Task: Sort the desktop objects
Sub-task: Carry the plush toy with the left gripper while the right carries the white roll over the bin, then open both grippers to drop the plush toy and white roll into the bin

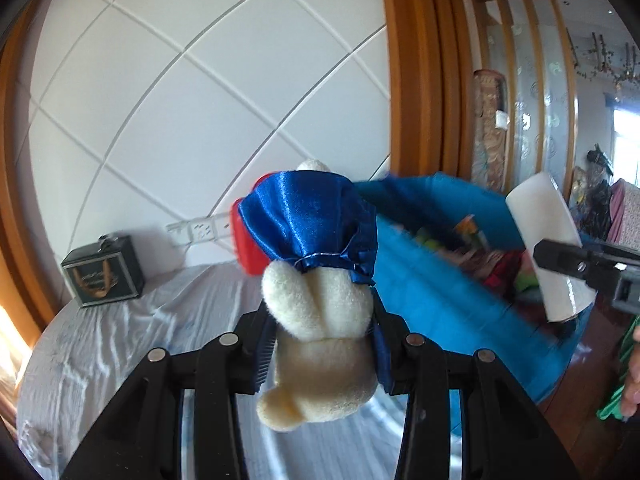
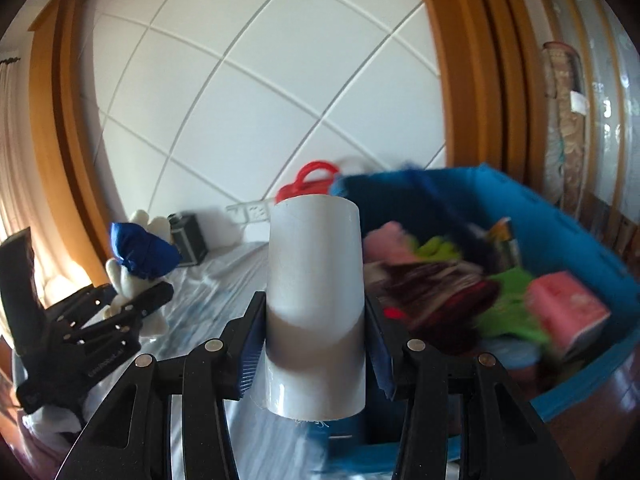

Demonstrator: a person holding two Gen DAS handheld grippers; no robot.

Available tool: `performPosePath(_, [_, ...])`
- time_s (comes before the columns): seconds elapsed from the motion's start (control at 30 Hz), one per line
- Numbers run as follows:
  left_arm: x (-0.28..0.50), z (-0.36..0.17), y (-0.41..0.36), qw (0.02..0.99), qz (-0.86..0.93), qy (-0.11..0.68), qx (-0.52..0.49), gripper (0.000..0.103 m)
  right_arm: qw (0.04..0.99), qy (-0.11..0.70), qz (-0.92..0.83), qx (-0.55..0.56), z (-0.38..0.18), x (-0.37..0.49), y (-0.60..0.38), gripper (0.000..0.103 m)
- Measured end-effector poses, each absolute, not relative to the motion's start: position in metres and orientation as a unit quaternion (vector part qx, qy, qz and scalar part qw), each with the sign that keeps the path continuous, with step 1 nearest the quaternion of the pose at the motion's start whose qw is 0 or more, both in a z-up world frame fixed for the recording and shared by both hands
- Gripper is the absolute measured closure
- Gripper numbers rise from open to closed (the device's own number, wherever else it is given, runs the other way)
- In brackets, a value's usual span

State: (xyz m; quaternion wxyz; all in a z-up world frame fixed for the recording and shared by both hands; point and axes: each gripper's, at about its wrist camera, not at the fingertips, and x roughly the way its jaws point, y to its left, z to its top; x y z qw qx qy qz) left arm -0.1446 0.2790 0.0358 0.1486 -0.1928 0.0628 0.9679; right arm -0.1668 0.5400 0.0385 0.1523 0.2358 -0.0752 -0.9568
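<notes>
No text can be read with certainty in these pictures. The black plastic left gripper (image 2: 136, 300) carries small pale lettering on its side, and the dark square box (image 1: 103, 271) on the wrinkled white table cover (image 1: 120, 344) shows a golden emblem, but both are too blurred to read.

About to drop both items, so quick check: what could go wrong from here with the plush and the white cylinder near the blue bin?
The plush toy is pinched only at its lower body in the left gripper; it could slip. The white cylinder looks smooth in the right gripper. The blue bin already looks full, so either may bounce out.
</notes>
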Motion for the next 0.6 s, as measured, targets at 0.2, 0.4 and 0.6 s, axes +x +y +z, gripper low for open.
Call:
performPosePath(0.2, [-0.137, 0.042, 0.401, 0.17, 0.967, 0.058, -0.183, 0.063, 0.117, -0.056, -0.963, 0.237, 0.028, -0.175, 0.648, 0.057])
performPosePath(0.4, [-0.139, 0.028, 0.497, 0.176, 0.954, 0.07, -0.232, 0.063, 0.11, -0.059, -0.954, 0.274, 0.003, -0.196, 0.711, 0.057])
performPosePath(0.6, [-0.146, 0.012, 0.542, 0.159, 0.947, 0.095, -0.262, 0.063, 0.125, -0.049, -0.949, 0.286, -0.014, -0.206, 0.726, 0.057])
